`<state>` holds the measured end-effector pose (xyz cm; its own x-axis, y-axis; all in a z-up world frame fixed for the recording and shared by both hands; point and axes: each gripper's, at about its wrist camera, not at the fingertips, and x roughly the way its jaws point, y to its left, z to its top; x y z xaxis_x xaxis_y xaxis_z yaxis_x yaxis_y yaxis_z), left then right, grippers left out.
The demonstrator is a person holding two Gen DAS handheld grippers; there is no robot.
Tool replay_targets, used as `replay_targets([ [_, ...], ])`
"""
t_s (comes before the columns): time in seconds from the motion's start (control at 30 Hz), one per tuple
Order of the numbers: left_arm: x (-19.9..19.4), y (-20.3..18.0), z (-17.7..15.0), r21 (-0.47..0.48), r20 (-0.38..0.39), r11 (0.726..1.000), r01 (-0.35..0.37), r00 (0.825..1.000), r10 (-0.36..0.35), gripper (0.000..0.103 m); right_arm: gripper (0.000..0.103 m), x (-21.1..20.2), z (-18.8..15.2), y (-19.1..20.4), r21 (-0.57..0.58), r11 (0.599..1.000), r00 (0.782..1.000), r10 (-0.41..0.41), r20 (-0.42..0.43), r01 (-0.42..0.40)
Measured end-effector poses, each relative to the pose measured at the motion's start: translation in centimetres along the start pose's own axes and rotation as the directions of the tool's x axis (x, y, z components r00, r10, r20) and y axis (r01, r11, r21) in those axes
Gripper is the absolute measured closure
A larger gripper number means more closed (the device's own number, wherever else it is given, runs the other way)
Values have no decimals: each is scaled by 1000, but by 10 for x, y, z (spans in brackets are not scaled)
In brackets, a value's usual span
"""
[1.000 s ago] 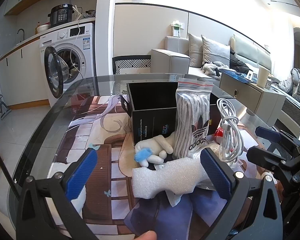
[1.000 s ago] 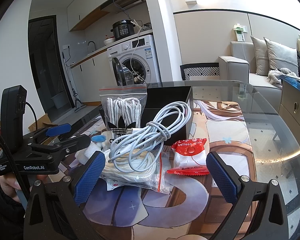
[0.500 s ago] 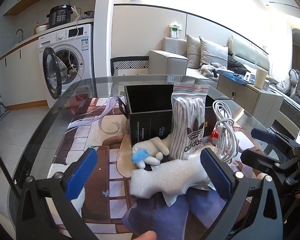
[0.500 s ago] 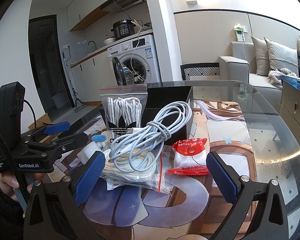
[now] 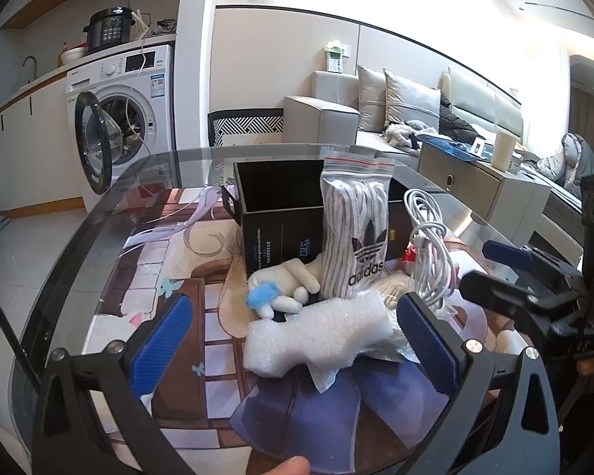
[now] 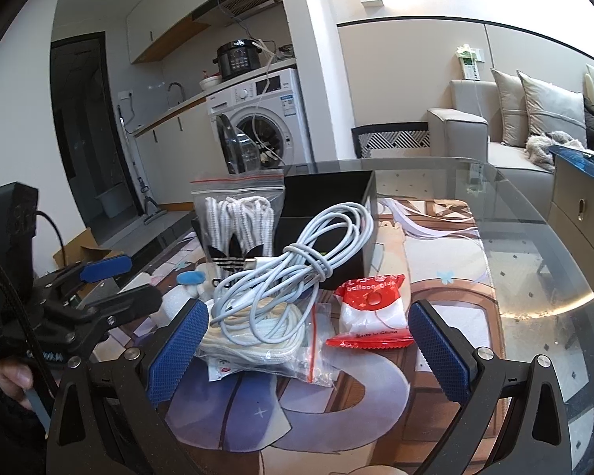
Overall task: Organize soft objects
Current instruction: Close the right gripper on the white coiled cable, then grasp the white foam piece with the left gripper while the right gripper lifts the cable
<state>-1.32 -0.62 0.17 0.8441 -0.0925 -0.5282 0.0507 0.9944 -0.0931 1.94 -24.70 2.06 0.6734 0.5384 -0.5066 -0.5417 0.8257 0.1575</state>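
Both claws hang over the glass bench [image 6: 534,237], spread wide and holding nothing, so to my eye the sorting has hardly begun: the black box [image 5: 281,202] at the back looks empty and everything soft is heaped in front of it. The left claw [image 5: 295,346] faces a slab of white foam [image 5: 316,334] lying nearest its fingers, with a small white plush toy [image 5: 285,283] behind it and a bagged bundle of Adidas laces [image 5: 356,233] propped upright against the box. The right claw [image 6: 309,346] looks at a coiled white cable [image 6: 297,265] resting on a bagged cord [image 6: 257,336], and just beside them a red balloon packet [image 6: 370,310]. The next move, I'd guess, is a drop onto the foam, squeezing it gently, since it will compress.

The left view alone shows the foam and toy properly; only the right shows the balloon packet whole.
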Motion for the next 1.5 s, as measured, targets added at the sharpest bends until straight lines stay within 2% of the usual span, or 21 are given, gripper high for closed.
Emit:
replay_targets([
  [0.13, -1, 0, 2, 4, 2, 1000, 19, 1000, -19, 0, 0, 3, 6, 1, 5, 999, 999, -32, -16, 32],
  [0.47, 6, -1, 3, 40, -34, 999, 18, 999, -17, 0, 1, 20, 31, 0, 70, 997, 997, -13, -82, 19],
  [0.6, 9, 3, 2, 33, -48, 999, 23, 999, -22, 0, 17, 34, 36, -4, 109, 994, 993, 26, -113, -14],
  [0.87, 11, 10, 2, 5, -49, 999, 35, 998, -35, 0, 18, 51, 34, -6, 141, 989, 988, 74, -138, -55],
  [0.97, 12, 13, 2, -5, -50, 999, 32, 998, -33, 0, 23, 56, 32, -7, 154, 985, 985, 104, -141, -82],
  [1.07, 13, 15, 2, -14, -52, 999, 30, 998, -31, 0, 34, 60, 31, -7, 166, 979, 979, 146, -140, -122],
  [1.17, 13, 16, 2, -17, -51, 999, 32, 998, -33, 0, 40, 56, 30, -4, 162, 978, 980, 156, -125, -135],
  [1.2, 13, 16, 2, -17, -51, 999, 32, 998, -33, 0, 48, 54, 29, -5, 164, 977, 981, 158, -111, -139],
  [1.23, 13, 16, 2, -17, -51, 999, 33, 998, -33, 0, 51, 50, 29, -6, 170, 975, 982, 161, -100, -143],
  [1.5, 13, 16, 3, -26, -58, 998, 54, 997, -56, 0, 53, 24, 27, -9, 164, 975, 987, 159, -22, -153],
])
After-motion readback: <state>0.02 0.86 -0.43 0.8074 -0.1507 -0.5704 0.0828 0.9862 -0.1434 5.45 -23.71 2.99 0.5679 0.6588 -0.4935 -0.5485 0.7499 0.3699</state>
